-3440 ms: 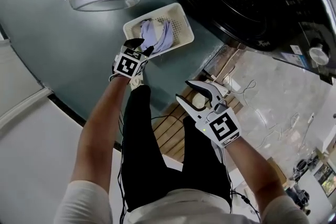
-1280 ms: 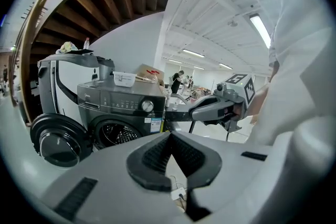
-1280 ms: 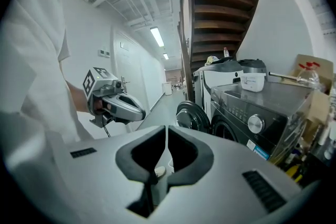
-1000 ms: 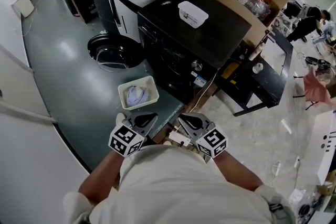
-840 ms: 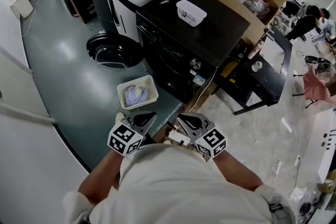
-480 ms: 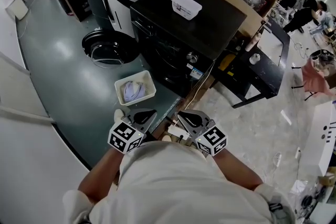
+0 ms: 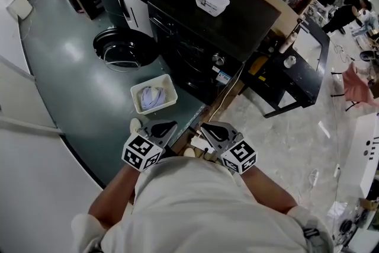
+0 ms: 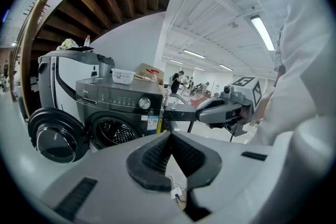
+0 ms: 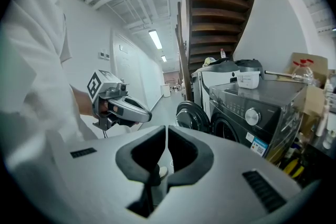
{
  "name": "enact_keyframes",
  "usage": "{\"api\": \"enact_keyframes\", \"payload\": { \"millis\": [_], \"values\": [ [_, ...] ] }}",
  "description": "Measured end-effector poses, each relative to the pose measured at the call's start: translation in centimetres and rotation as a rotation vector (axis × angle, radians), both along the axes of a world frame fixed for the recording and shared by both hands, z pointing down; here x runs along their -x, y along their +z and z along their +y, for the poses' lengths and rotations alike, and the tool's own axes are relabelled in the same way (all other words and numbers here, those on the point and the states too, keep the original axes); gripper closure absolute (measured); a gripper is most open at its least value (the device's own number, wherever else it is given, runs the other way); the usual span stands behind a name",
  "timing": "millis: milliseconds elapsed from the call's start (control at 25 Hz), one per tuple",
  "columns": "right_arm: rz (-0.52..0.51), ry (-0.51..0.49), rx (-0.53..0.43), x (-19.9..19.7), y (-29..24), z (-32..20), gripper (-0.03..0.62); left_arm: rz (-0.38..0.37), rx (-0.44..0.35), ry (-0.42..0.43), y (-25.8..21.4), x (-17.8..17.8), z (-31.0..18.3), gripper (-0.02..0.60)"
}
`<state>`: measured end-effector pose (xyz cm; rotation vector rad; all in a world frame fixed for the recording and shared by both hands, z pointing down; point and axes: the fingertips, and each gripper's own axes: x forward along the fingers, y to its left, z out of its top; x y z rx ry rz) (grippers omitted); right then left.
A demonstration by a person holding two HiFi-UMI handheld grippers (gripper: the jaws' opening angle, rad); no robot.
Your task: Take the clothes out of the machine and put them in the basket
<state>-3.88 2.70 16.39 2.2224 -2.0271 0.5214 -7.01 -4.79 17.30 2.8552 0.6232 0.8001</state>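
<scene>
- Now, crumpled pale lilac clothes [image 7: 151,96] lie in the white rectangular plastic basket [image 7: 172,87] on the glossy green floor [image 7: 71,68].
- Just beside it stands the dark boxy washing machine [image 7: 201,50], its round door [image 7: 121,51] swung open.
- Both clenched, empty: left gripper [image 7: 161,129], right gripper [image 7: 212,131].

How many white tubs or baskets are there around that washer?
2. A basket sits on the floor in front of the washer, with clothes in it. A tub stands on top of the washer. Others may be hidden in the clutter behind.
</scene>
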Motion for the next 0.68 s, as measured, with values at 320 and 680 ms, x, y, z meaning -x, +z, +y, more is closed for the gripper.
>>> {"api": "enact_keyframes", "payload": {
  "millis": [320, 680],
  "values": [
    [-0.004, -0.021, 0.001, 0.5, 0.3, 0.0, 0.572, -0.020, -0.004, -0.009, 0.5, 0.5, 0.1, 0.583],
    [-0.007, -0.016, -0.002, -0.4, 0.1, 0.3, 0.574, -0.027, -0.018, 0.012, 0.4, -0.6, 0.4, 0.583]
  ]
}}
